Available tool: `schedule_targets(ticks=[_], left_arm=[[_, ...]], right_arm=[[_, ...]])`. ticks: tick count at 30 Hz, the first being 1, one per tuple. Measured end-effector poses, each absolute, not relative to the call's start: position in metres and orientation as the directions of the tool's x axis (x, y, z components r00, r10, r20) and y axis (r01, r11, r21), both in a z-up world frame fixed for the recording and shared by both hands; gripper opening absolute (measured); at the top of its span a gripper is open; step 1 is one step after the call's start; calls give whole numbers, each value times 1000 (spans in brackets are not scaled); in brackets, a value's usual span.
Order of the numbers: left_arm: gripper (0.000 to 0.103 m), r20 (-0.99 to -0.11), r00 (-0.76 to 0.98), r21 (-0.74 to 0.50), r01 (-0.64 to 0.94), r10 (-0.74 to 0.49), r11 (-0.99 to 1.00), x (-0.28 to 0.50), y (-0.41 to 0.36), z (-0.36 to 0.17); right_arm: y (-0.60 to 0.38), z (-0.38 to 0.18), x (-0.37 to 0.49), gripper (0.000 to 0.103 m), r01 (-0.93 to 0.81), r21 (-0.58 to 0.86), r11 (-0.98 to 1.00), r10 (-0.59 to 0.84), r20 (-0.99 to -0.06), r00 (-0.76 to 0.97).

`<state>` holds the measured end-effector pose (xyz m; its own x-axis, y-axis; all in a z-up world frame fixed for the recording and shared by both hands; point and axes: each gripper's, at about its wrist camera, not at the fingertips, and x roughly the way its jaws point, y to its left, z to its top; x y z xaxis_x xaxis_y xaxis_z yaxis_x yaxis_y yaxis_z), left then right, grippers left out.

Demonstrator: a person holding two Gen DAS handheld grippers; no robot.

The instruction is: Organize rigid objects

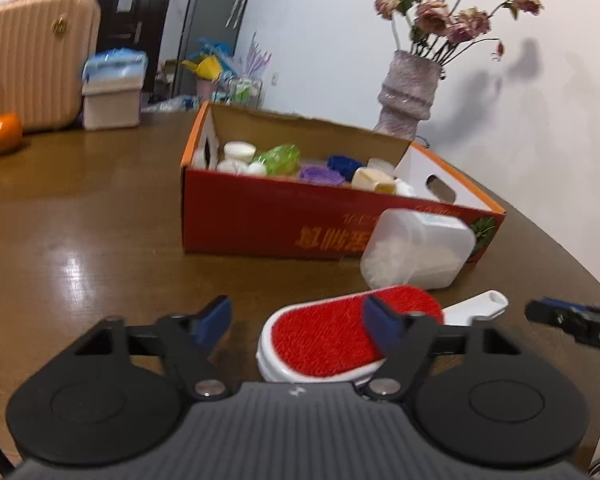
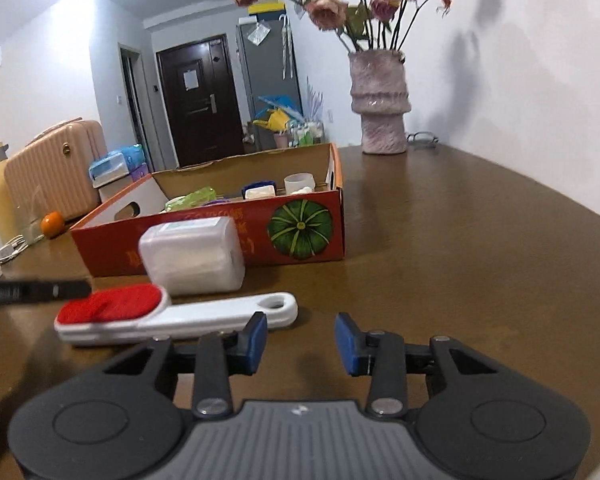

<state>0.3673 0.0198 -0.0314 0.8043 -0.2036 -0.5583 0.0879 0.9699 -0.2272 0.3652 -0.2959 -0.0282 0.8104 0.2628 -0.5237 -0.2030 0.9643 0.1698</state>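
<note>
A white lint brush with a red pad (image 1: 332,336) lies on the brown table, its head between my left gripper's (image 1: 300,322) open fingers. In the right wrist view the brush (image 2: 172,314) lies left of centre, its handle end just ahead of the left finger of my open, empty right gripper (image 2: 301,340). A translucent white plastic container (image 1: 416,250) (image 2: 192,256) lies beyond the brush, against the red cardboard box (image 1: 260,220) (image 2: 300,232), which holds several small items.
A pink vase with dried flowers (image 1: 408,96) (image 2: 380,104) stands behind the box near the wall. An orange (image 1: 4,132) (image 2: 52,224), a pink suitcase (image 1: 32,60) and a tissue box (image 1: 112,96) sit far left. The table edge curves at right.
</note>
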Motion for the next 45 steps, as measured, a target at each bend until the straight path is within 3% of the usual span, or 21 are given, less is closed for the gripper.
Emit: schedule_targets(ticks=[5,7,9,12,14,17,20,24,37,45], left_arm=[[70,-559,801,-271,66,-213,960,366,25,-33],[74,-562,805,-275,36,-191,961,364,28,-32],[76,-567,802,-280,25,-186,960,364,29,-33],[76,-578,789,-296,37,-210,954,364,31,-33],[73,-596,765,-341,36,-245,939,367,36,-33],[54,-582,754,-413,50,-306,909,366,39,-34],[52,-574,764,-420,35,-296,907,361,36,-34],[50,-566,780,-428,0,-268,904,344,33,-29],[49,-228,959,-360,76,-166,930,205,29,46],[49,-136,975,-356,117,-175,927,148,28,67]], right_arm=[[-292,-32,403,35,-225,191,955,295,-571,766],[-287,-37,407,27,-248,164,955,297,-592,749],[-288,-39,404,27,-237,183,954,300,-584,754],[-290,-39,406,20,-235,223,946,323,-591,739],[-288,-38,406,20,-242,204,949,316,-595,739],[-293,-42,409,19,-257,244,935,353,-578,736],[-309,-47,414,12,-238,390,890,433,-557,708],[-307,-49,402,12,-204,414,887,420,-544,726],[-288,23,258,12,-289,297,910,367,-254,895],[-290,51,197,12,-319,269,909,364,-139,921]])
